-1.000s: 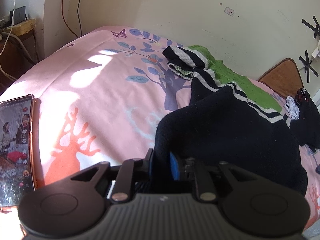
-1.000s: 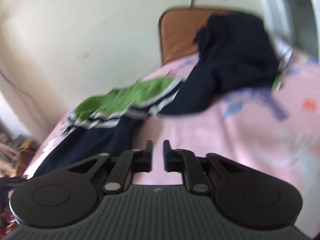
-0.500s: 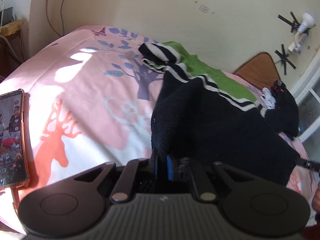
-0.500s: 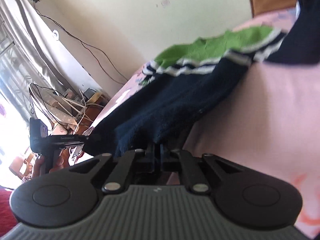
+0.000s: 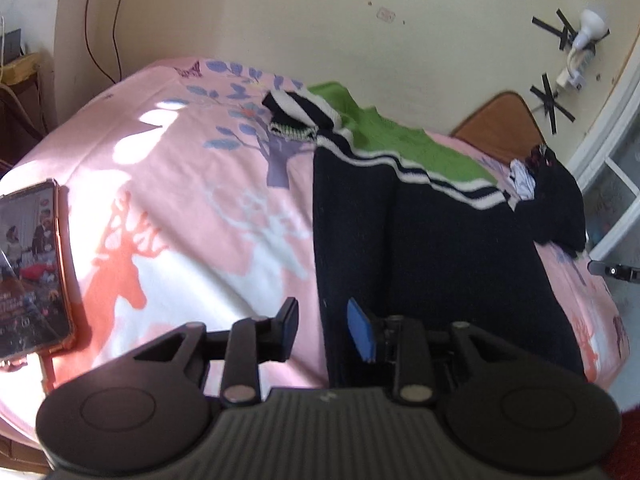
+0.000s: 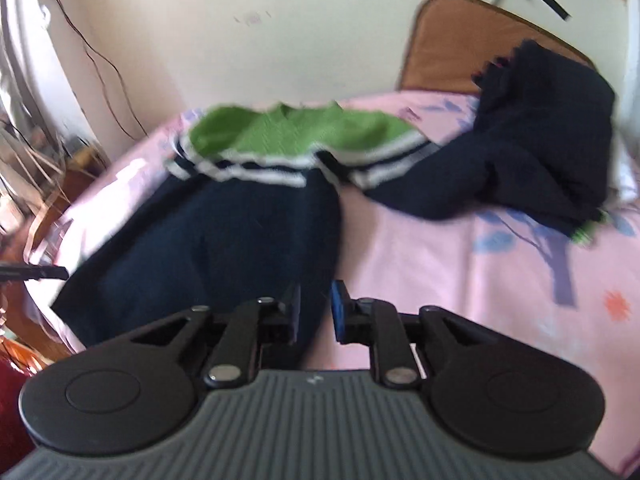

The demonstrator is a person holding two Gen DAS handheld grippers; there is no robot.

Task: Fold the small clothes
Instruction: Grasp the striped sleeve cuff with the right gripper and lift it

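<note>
A small navy sweater [image 5: 432, 248] with white stripes and a green top part [image 5: 400, 148] lies flat on the pink bed sheet [image 5: 208, 208]. It also shows in the right wrist view [image 6: 224, 240]. My left gripper [image 5: 322, 328] is open at the sweater's near left hem, which lies between the jaws. My right gripper [image 6: 315, 312] is open at the sweater's near right hem corner, the cloth edge between its jaws. One striped sleeve [image 5: 300, 114] is folded up at the far left.
A phone [image 5: 28, 272] with a lit screen lies on the bed's left edge. A dark garment pile [image 6: 548, 152] sits at the far right by a brown headboard [image 6: 448, 44]. Wall and cables are behind; a cluttered stand is at the left.
Both grippers were shut on the sweater's hem and held it lifted; now both have opened and the sweater lies flat on the bed.
</note>
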